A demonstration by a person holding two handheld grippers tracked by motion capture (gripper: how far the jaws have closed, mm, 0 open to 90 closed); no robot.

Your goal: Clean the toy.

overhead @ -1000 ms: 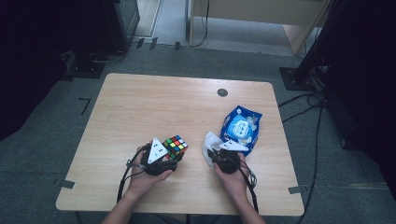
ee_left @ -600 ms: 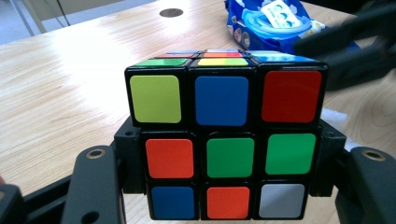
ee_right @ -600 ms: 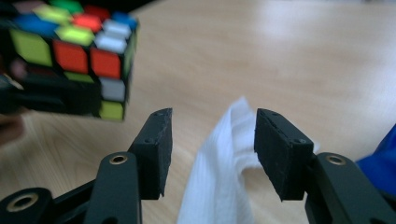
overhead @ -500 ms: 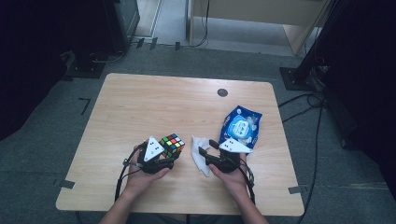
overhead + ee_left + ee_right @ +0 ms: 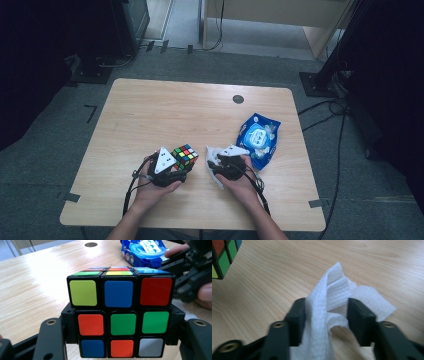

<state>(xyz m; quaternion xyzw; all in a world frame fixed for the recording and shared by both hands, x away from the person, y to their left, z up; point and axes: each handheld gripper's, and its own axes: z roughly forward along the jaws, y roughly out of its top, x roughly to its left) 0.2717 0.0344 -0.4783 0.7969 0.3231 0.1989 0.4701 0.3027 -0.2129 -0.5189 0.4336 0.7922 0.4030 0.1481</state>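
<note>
White, crinkled wet-wipe tissue (image 5: 329, 305) stands bunched between the right tongs (image 5: 327, 315), whose jaws have just been closing around it — whether they pinch it yet, I cannot tell. The left tongs (image 5: 120, 340) are clenched on the multicoloured plastic puzzle cube (image 5: 117, 312), raised just over the pale wooden worktop (image 5: 150, 115). Judging by this, wiping the cube has not started; the blue wipes packet (image 5: 258, 140) lies near.
</note>
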